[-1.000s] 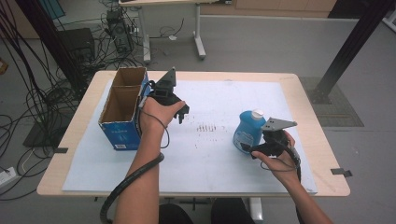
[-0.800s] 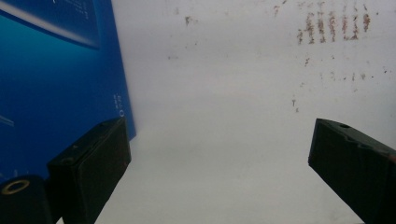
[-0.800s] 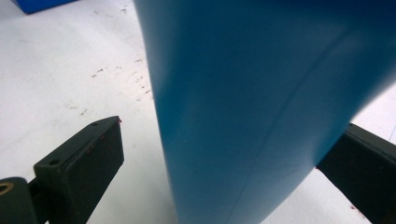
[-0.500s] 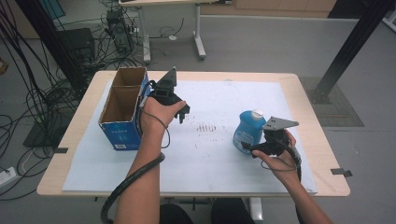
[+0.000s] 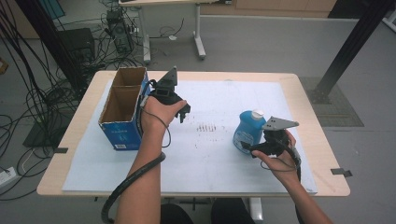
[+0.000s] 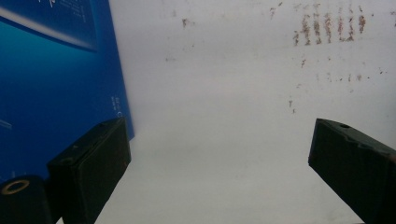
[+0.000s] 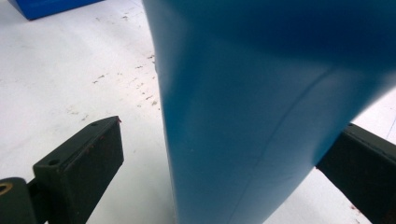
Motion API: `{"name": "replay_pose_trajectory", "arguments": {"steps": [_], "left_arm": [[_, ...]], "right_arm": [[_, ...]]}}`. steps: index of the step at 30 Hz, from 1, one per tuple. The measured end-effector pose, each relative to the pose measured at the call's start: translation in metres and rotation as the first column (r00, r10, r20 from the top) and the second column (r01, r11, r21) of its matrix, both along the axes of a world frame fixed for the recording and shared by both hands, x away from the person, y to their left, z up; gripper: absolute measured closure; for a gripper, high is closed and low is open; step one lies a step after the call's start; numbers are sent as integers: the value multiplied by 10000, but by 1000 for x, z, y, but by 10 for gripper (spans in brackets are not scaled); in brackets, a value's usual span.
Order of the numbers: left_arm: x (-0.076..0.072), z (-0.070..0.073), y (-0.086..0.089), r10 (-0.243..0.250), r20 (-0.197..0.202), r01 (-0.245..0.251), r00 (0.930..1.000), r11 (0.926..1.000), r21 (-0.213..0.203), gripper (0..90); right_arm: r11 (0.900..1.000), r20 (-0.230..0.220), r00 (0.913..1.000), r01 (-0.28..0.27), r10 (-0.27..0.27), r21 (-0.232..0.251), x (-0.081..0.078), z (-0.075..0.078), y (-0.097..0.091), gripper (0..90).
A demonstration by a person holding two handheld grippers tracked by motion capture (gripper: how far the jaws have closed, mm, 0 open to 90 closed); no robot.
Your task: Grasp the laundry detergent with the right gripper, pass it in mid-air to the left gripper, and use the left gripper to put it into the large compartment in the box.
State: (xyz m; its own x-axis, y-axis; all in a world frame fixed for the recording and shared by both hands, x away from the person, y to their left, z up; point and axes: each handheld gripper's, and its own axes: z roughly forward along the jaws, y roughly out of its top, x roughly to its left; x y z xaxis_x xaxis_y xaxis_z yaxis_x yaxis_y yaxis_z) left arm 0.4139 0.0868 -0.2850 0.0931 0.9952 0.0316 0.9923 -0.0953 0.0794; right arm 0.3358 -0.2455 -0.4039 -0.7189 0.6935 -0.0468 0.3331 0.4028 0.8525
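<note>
With our right tool (image 5: 256,148) spread around the blue bottle (image 5: 248,129), well right of the cardboard box (image 5: 122,108), we should centre before squeezing, our left tool (image 5: 183,112) spread beside that box.

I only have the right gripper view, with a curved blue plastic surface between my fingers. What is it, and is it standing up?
Observer: The high view shows a blue plastic bottle with a white cap, standing upright on the white table sheet. The right gripper reaches it from the person's side.
Operator: Where is the other gripper?
Observer: The left gripper is across the sheet, beside the open blue cardboard box.
Operator: Is it holding anything?
Observer: No. In the left gripper view its fingers are spread wide, with only the bare sheet between them.
</note>
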Motion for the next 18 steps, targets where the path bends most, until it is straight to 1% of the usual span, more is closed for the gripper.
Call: {"name": "replay_pose_trajectory", "arguments": {"steps": [7, 9, 18], "left_arm": [[0, 1, 0, -13, 5, 13, 10000, 10000, 0, 61], [0, 1, -1, 39, 62, -39, 10000, 10000, -7, 61], [0, 1, 0, 19, 40, -19, 10000, 10000, 3, 61]], "right_arm": [[10000, 34, 10000, 12, -12, 40, 0, 2, 0, 20], [10000, 43, 10000, -2, 2, 30, 0, 2, 0, 20], [10000, 70, 10000, 20, -20, 87, 0, 2, 0, 19]]}}
